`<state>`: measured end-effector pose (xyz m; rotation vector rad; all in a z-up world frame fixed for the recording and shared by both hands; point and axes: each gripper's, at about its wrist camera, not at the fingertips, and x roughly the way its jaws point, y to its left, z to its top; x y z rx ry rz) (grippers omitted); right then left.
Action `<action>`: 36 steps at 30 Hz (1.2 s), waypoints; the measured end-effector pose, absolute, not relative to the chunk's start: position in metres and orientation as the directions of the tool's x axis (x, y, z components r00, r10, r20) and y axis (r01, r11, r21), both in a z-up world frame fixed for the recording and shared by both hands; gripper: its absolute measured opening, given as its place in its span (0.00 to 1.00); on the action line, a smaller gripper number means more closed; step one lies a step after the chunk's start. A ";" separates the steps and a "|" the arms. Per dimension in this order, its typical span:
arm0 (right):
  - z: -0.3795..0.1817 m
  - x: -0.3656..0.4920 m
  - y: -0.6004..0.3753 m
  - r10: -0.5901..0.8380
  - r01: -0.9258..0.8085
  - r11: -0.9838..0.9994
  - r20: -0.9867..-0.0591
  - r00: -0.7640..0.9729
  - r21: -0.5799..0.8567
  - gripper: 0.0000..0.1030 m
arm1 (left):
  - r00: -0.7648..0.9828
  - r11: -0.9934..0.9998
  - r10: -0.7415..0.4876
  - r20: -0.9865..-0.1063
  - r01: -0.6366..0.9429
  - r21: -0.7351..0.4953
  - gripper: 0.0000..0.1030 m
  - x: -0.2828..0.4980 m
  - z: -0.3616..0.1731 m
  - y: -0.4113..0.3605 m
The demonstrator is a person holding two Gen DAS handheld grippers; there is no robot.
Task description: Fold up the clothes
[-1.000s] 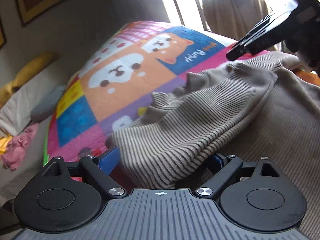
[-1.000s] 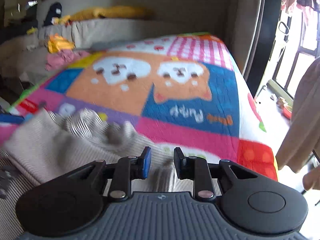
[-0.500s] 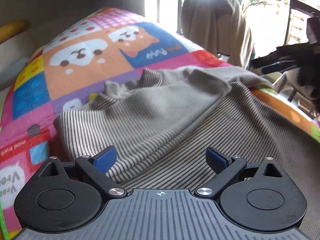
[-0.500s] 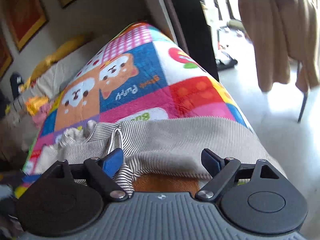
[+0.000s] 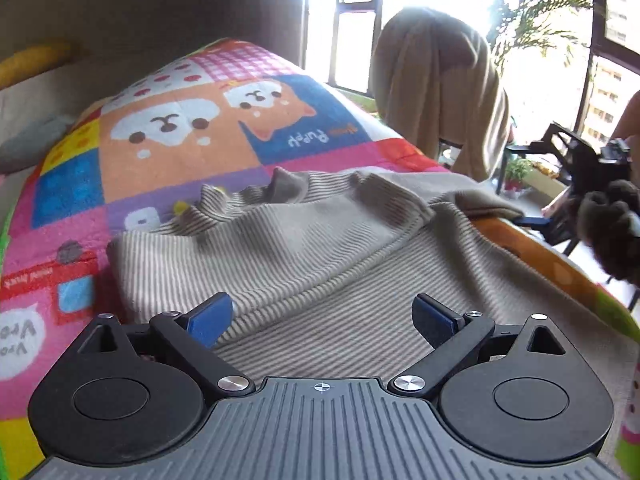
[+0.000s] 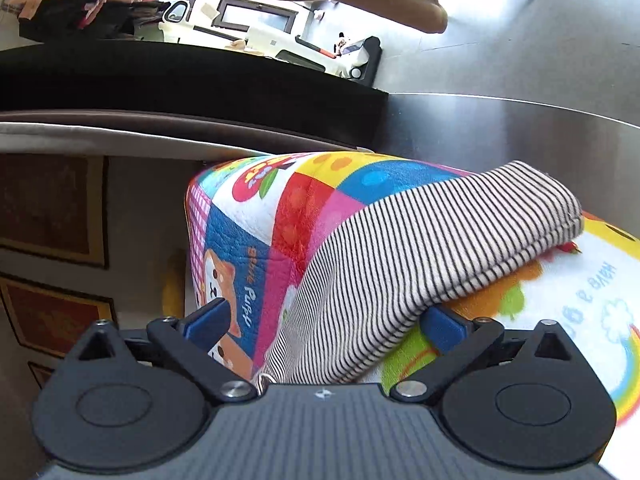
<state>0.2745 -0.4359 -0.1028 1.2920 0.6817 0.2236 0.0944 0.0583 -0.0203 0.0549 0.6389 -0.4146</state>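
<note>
Left gripper (image 5: 322, 316): jaws spread wide, released, hovering over the striped garment (image 5: 304, 248). Right gripper (image 6: 326, 322): jaws likewise spread, gripping nothing, the garment's edge lying between them. The garment is beige with fine dark stripes, partly folded and rumpled, lying on the near part of the cartoon-print blanket (image 5: 168, 128). Farther right, a beige cloth (image 5: 436, 88) is draped by the window.

Left wrist cam is looking low along the bed toward the window; right one's rolled sideways, both catching the striped top (image 5: 320, 248) and puppy blanket (image 6: 256, 240).
</note>
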 end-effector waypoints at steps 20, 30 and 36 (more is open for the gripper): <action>0.060 0.298 -0.211 0.886 -0.572 0.451 -0.263 0.382 0.685 1.00 | 0.691 0.918 -0.321 -0.647 0.395 -0.033 0.97 0.087 -0.047 0.042; 0.024 0.256 -0.236 0.542 -0.427 0.840 -0.553 0.633 0.334 1.00 | 0.689 0.912 -0.375 -0.620 0.392 -0.117 0.97 0.087 -0.040 0.054; -0.017 0.219 -0.210 0.323 -0.479 0.871 -0.610 0.723 -0.106 1.00 | 0.789 0.928 -0.372 -0.490 0.311 -0.203 0.97 0.088 0.003 0.086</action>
